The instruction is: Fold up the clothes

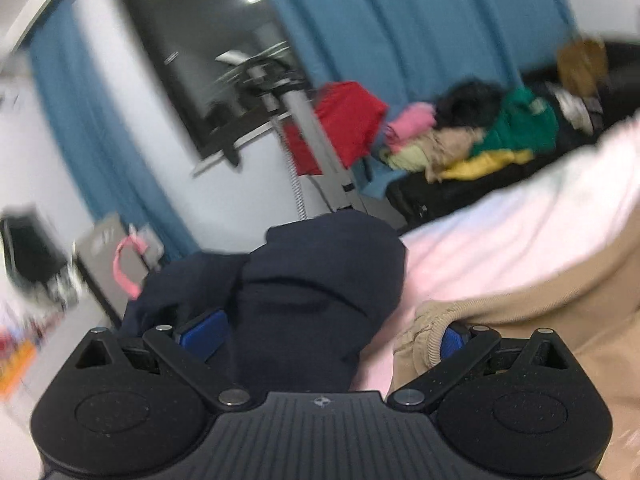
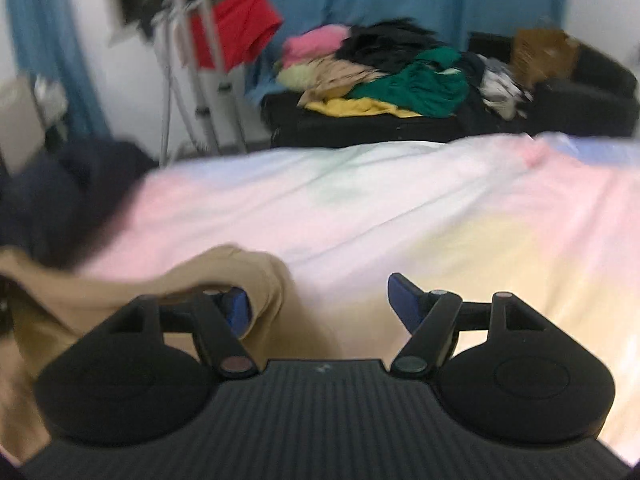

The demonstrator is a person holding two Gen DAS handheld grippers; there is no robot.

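Fingers of the left gripper stood wide apart, with a navy garment bunched between them at lower centre and the tan garment against the right pad; whether either was pinched, I could not tell. Right gripper hung released, its left pad brushing the tan cloth at lower left over the bedsheet. To fold well, I judged, each should take one tan corner and lay it flat.

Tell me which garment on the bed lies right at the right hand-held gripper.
The tan garment. Its folded edge lies against the left finger of the right hand-held gripper, whose jaws stand open. The dark navy garment lies farther off, toward the bed's left edge.
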